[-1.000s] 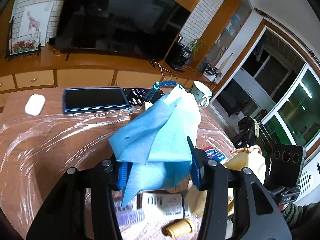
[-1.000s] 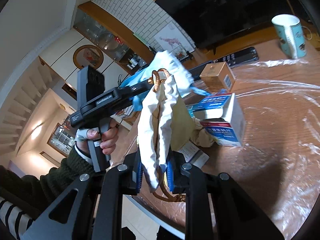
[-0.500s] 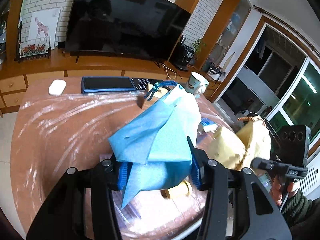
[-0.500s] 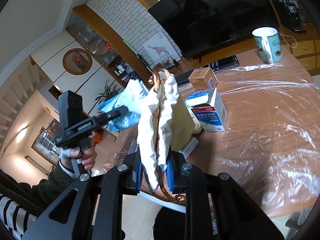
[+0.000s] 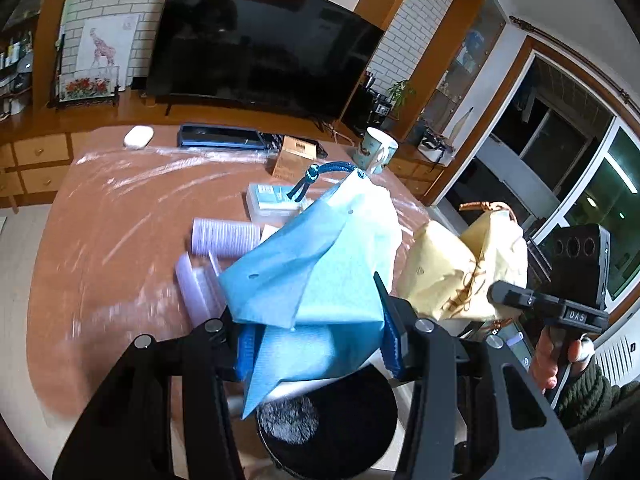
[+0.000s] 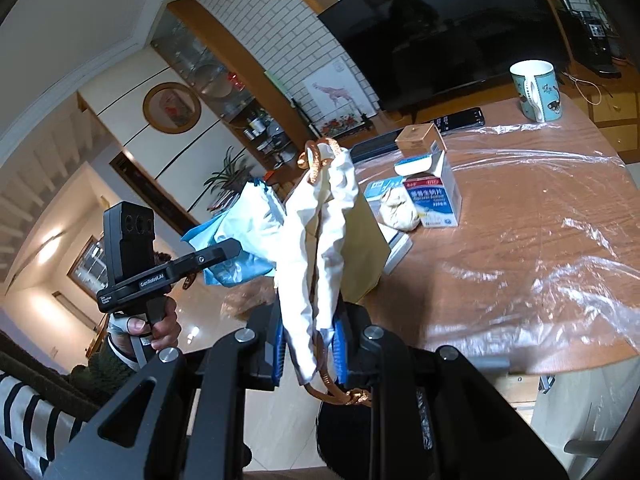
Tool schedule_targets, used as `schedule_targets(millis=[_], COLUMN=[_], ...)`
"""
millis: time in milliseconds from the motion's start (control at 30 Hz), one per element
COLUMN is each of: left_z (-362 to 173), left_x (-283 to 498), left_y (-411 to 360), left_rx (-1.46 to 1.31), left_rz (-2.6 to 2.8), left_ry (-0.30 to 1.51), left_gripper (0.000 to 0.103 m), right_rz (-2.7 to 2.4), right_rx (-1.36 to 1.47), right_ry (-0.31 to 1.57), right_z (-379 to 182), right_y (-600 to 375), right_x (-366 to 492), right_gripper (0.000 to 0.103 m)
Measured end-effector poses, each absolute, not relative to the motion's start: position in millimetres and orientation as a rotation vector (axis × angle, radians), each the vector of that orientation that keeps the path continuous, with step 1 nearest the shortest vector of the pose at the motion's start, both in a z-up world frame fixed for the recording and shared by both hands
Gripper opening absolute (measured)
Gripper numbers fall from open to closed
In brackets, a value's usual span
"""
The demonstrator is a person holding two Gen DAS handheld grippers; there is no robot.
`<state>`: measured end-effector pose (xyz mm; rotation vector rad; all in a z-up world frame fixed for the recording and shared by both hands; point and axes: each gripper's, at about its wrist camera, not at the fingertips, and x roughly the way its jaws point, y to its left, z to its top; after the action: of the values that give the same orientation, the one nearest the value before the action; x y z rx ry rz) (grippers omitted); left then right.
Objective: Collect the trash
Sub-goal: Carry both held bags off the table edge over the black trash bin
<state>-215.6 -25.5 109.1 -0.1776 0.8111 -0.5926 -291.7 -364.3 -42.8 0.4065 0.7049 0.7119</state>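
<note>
A living room with a white brick wall, one large dark television [image 5: 260,40] and one giraffe drawing [image 5: 102,46] lies behind a round wooden surface [image 6: 540,280] covered with clear plastic film. On the surface I count one mug [image 6: 536,90] with a teal pattern, one small brown box [image 6: 420,138], one white computer mouse [image 5: 138,136], one blue-edged tablet [image 5: 220,142], one dark remote [image 6: 460,118], two blue-and-white medicine boxes [image 6: 434,200] side by side, one cream crumpled wad [image 6: 398,210] leaning against them, and two ribbed lilac rolls [image 5: 226,234], blurred.

There are two tools. The left tool [image 5: 316,346] is clenched on one blue paper gift bag [image 5: 316,276] with a dark blue cord handle, held off the near edge of the surface. The right tool [image 6: 310,344] is clamped tight on one cream paper bag [image 6: 320,240] with a copper cord handle, held up at the same edge, just beside the blue one.

Directly below the blue bag stands one round black bin [image 5: 328,420], with something grey and fuzzy inside. A hand [image 6: 154,326] in a dark green knit sleeve grips the left tool's handle.
</note>
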Motion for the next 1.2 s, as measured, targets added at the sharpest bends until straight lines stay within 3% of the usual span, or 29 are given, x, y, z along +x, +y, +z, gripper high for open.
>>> schedule_targets(millis=[467, 1200], left_z=[69.2, 8.4], left_x=[-297.1, -312.4], left_y=[-69.8, -92.7], left_rx=[-0.102, 0.019], left_rz=[-0.521, -0.487], left_ry=[0.909, 1.039], left_gripper=[0.049, 0.049], right_rz=[0.721, 0.681], right_rx=[0.329, 0.259], right_ry=[0.816, 0.98], right_z=[-69.8, -124.7], right_y=[-379.2, -361.0], right_x=[-356.8, -364.1], right_gripper=[0.02, 0.02])
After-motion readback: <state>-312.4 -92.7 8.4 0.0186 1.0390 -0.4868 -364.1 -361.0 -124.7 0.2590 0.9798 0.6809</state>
